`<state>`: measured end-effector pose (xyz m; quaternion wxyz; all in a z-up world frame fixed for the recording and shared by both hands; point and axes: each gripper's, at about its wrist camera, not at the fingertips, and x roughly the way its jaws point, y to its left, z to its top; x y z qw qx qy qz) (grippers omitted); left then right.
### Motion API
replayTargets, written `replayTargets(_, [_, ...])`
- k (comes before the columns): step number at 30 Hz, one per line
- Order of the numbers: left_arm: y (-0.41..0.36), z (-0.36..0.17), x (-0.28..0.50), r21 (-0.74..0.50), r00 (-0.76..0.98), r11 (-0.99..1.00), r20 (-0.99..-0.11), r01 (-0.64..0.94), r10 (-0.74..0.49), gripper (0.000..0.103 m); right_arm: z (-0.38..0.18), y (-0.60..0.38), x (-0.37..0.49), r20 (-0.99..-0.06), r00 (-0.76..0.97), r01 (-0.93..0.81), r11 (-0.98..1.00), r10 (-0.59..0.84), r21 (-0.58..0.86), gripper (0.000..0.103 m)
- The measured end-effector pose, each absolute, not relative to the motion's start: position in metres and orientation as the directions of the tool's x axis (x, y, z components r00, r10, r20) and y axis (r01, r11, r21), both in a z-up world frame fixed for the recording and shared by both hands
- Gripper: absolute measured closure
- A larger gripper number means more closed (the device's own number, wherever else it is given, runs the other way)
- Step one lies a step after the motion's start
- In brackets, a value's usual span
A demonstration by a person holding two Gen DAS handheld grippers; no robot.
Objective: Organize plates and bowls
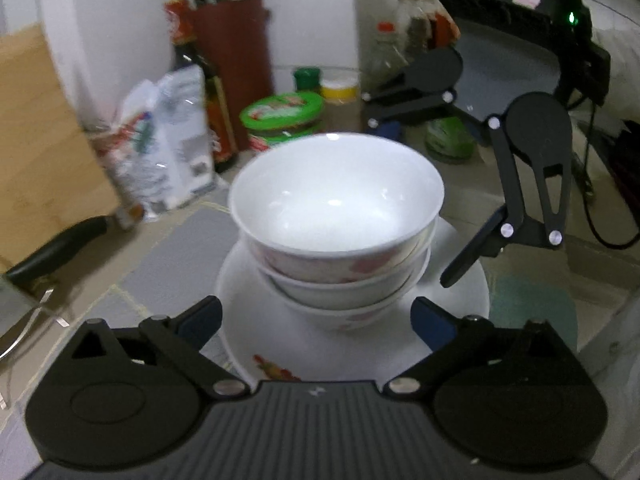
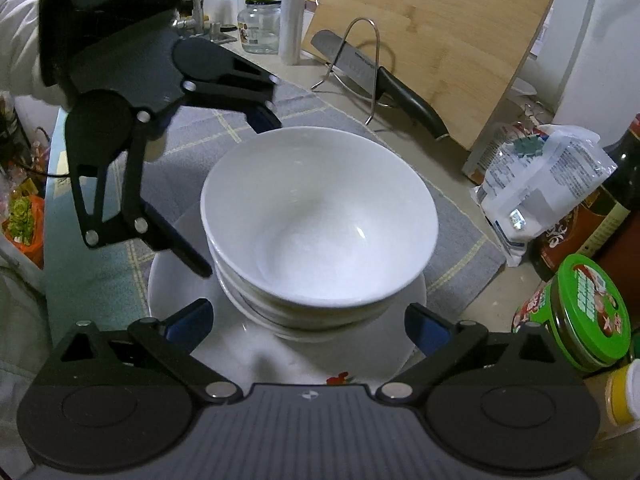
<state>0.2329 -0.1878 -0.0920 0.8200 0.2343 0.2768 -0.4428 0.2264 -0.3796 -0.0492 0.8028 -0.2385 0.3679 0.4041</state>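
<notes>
A stack of white bowls (image 1: 336, 216) is seen on a white plate (image 1: 256, 328), the empty top bowl nested in those beneath. The plate is laid on a grey mat (image 2: 456, 236) on the worktop (image 2: 472, 304).

The left gripper (image 1: 316, 316) is held just short of the stack, its fingers (image 1: 202, 314) spread wide on either side of the lower bowls, touching nothing and holding nothing. The right gripper (image 2: 306, 322) is seen from its own camera in the same way: fingers (image 2: 426, 326) wide apart, flanking the stack over the plate's near rim, nothing gripped. In each view the other gripper is visible beyond the bowls, also spread open and clear of them.

Around the mat, a green-lidded jar (image 2: 588, 312), a dark sauce bottle (image 2: 612, 208) and a plastic bag (image 2: 548, 180) are found on one side. A knife (image 2: 380, 80) is rested in a wire rack, against a leaning wooden board (image 2: 440, 40). A knife block (image 1: 232, 60) is stood against the wall.
</notes>
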Motion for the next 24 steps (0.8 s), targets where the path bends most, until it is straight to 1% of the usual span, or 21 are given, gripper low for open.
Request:
replayTargets(5, [-0.166,-0.086,0.221,0.127,0.552,0.607,-0.590,0.784,-0.589,0.001,-0.040,-0.378,0.211,-0.764,0.451,-0.780,0.620,0.461,-0.087,0.000])
replayTargets(8, [-0.151,-0.088,0.219,0.040,0.552,0.650,-0.569,0.759,-0.610,0.001,-0.038,-0.373,0.200,-0.771,0.491,-0.730,0.674,0.406,-0.110,0.000])
replayTargets(11, [-0.138,-0.089,0.209,0.043,0.611,0.698,-0.522,0.715,-0.595,0.001,-0.037,-0.367,0.190,-0.781,0.525,-0.645,0.757,0.338,-0.105,0.000])
replayTargets(14, [-0.128,-0.088,0.196,0.066,0.665,0.739,-0.496,0.670,-0.558,0.001,-0.036,-0.354,0.181,-0.798,0.553,-0.507,0.857,0.240,-0.094,0.000])
replayTargets(17, [-0.124,-0.086,0.186,0.068,0.684,0.769,-0.512,0.636,-0.520,0.001,-0.034,-0.340,0.170,-0.799,0.582,-0.355,0.931,0.151,-0.083,0.000])
replayTargets(18, [-0.121,-0.085,0.179,0.057,0.683,0.769,-0.503,0.637,-0.529,0.001,-0.034,-0.335,0.163,-0.795,0.597,-0.293,0.953,0.113,-0.084,0.000])
replayTargets(20, [-0.114,-0.081,0.168,0.026,0.675,0.763,-0.487,0.646,-0.554,0.001,-0.034,-0.328,0.153,-0.796,0.603,-0.177,0.982,0.050,-0.072,0.000])
replayTargets(24, [-0.103,-0.074,0.147,0.027,0.710,0.797,-0.475,0.603,-0.521,0.001,-0.032,-0.315,0.125,-0.793,0.607,0.034,0.998,-0.057,-0.046,0.000])
